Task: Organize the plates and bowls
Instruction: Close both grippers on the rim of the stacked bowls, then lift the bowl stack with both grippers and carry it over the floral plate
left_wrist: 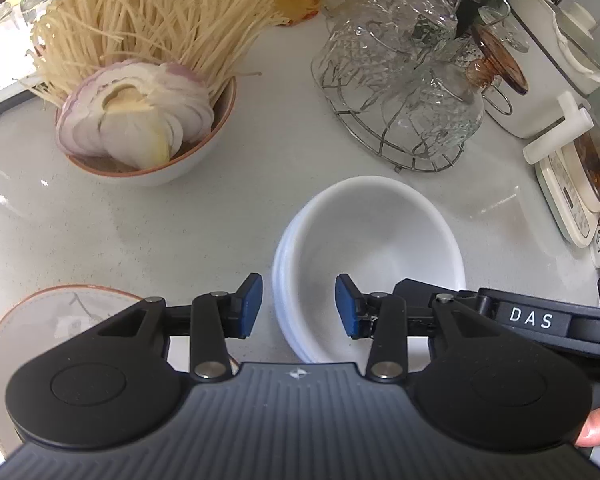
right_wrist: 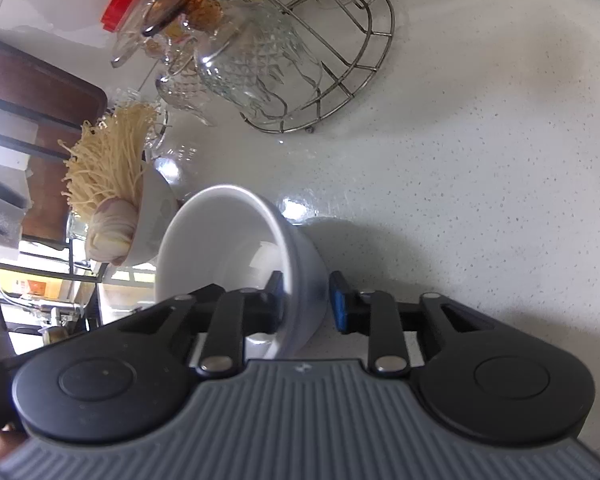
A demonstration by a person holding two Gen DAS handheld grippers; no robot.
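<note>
A stack of white bowls (left_wrist: 368, 256) stands on the pale counter in the middle of the left wrist view. My left gripper (left_wrist: 299, 306) straddles the stack's left rim, one blue pad outside and one inside, with a gap on each side, so it is open. In the right wrist view the top white bowl (right_wrist: 228, 240) fills the centre. My right gripper (right_wrist: 308, 304) has one finger inside the bowl and the blue pad against the outer wall, shut on it. The right gripper's black housing (left_wrist: 532, 318) shows at the stack's near right.
A brown-rimmed bowl (left_wrist: 204, 148) of sliced onion and enoki mushrooms stands at the back left. A brown-rimmed plate (left_wrist: 40, 320) lies at the near left. A wire rack of glass cups (left_wrist: 400, 92) stands behind the stack, with a white appliance (left_wrist: 540, 60) and a scale (left_wrist: 568, 200) on the right.
</note>
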